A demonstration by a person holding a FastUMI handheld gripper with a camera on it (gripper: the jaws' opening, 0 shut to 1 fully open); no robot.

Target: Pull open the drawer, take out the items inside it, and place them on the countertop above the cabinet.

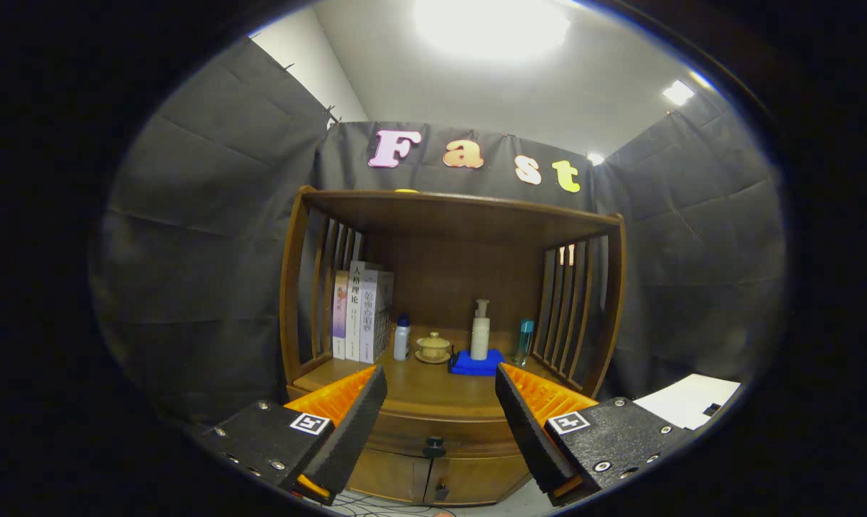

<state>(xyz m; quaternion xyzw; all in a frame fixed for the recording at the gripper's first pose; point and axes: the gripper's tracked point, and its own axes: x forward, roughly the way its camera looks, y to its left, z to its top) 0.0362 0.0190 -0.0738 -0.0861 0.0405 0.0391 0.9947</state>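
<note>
While your gripper (441, 402) hangs in front of the wooden cabinet (451, 345), its two fingers stand wide apart with nothing between them, and you can take stock as follows.

Item one, far left of the countertop (433, 391): three books (362, 316) standing upright against the left slatted side, spines toward you.

Item two, just right of the books: a small white bottle with a blue cap (402, 337), upright.

Item three, beside that bottle: a tan lidded cup on a saucer (433, 347), set toward the back of the countertop.

Item four, right of the cup: a blue pad (476, 364) lying flat, with a white pump bottle (480, 332) standing upright on it.

Item five, near the right slatted side: a slim clear bottle with a teal cap (525, 341), upright, apart from the blue pad.

Item six, below the countertop and between your fingers: the drawer (441, 434), shut, its front flush with the cabinet, with a small dark knob (433, 448) at its centre. Your fingertips sit to either side of that knob without touching it. What lies inside the drawer you cannot see.

Item seven, under the drawer: two lower cabinet doors (433, 481), shut, with a dark handle where they meet.

Item eight, far right, beyond your right finger: a white sheet (685, 398) lying flat beside the cabinet.
</note>
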